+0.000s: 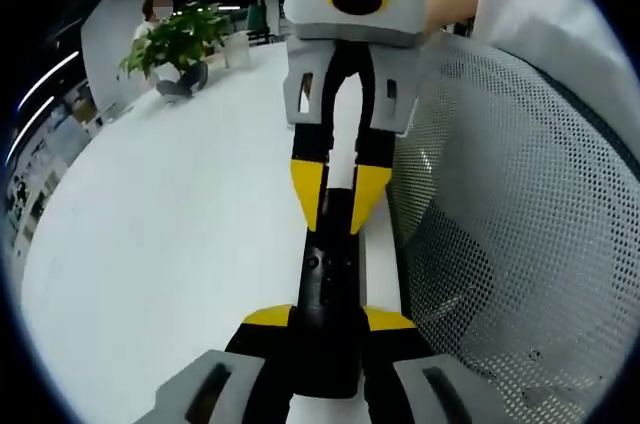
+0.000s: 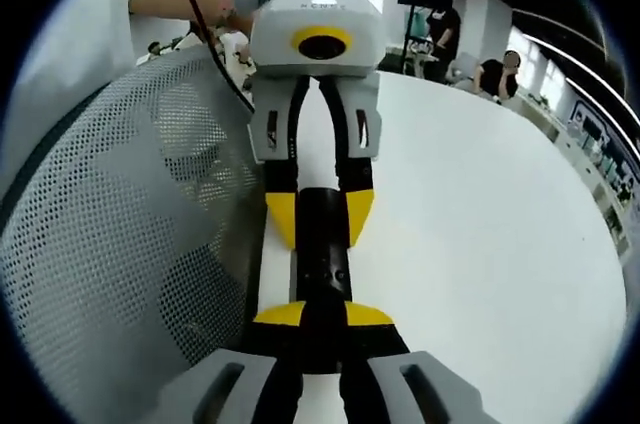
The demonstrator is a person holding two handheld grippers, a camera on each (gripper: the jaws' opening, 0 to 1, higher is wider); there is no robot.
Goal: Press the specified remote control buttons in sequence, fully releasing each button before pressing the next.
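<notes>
Landmark: the black remote control [image 1: 325, 289], lying lengthwise on the white table [image 1: 170, 244].

Left gripper view, near to far: left gripper [image 1: 328, 322] is clamped on the near end of the remote, yellow-tipped jaws on both its long sides. Small buttons show on the remote's top face past the jaws (too small to tell which). At the remote's far end, the right gripper [image 1: 338, 194] comes in facing this one, its yellow tips pinching that end. Right of the remote, a grey perforated mesh surface [image 1: 510, 234] (chair back, probably). Far beyond the remote, a potted plant [image 1: 175, 39] on the table, a seated person behind it.

Right gripper view: same grip mirrored. Right gripper [image 2: 322, 316] grasps the near end of the remote [image 2: 323, 259], left gripper [image 2: 320, 212] holds the far end. Mesh sits left of the remote. Far past it, people at the table edge.
</notes>
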